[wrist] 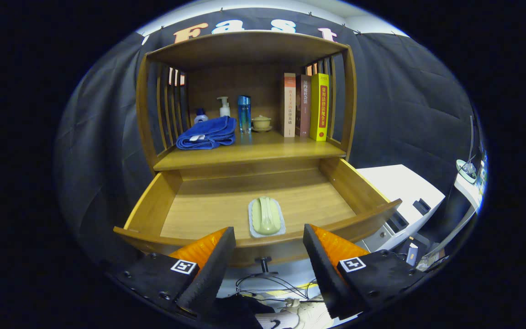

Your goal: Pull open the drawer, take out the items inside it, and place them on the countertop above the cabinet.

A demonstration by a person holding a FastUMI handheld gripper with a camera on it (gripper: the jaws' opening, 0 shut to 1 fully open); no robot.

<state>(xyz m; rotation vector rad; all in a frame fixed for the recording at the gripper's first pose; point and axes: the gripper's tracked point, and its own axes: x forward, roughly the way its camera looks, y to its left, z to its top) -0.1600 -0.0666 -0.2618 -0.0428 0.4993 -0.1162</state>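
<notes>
- Drawer (208, 208): already pulled well out of the cabinet (244, 48), its wooden floor bare apart from one item near the front. Its front panel (263, 249) lies crosswise between your fingers and that item.
- Counter (249, 153): the wooden surface directly above and behind the open drawer, under the cabinet's top board. This is where the item goes, and its front strip is bare.
- Gripper (268, 253): the two fingers stand wide apart with nothing between them, just short of the drawer front and above its knob (263, 261).
- Blue towel (208, 132): folded on the left of the counter, with a pump bottle (223, 106) and a blue bottle (244, 114) behind it and a small lidded cup (261, 122) beside them. Keep the placement clear of these.
- Books (306, 107): upright at the right end of the counter.
- Tray with spoon (266, 217): a small pale tray carrying a green spoon, straight ahead of the gap between your fingers and just beyond the front panel. Its long axis runs away from you, in line with the fingers, so they would close across its narrow width. You must likely lift over the panel, then descend.
</notes>
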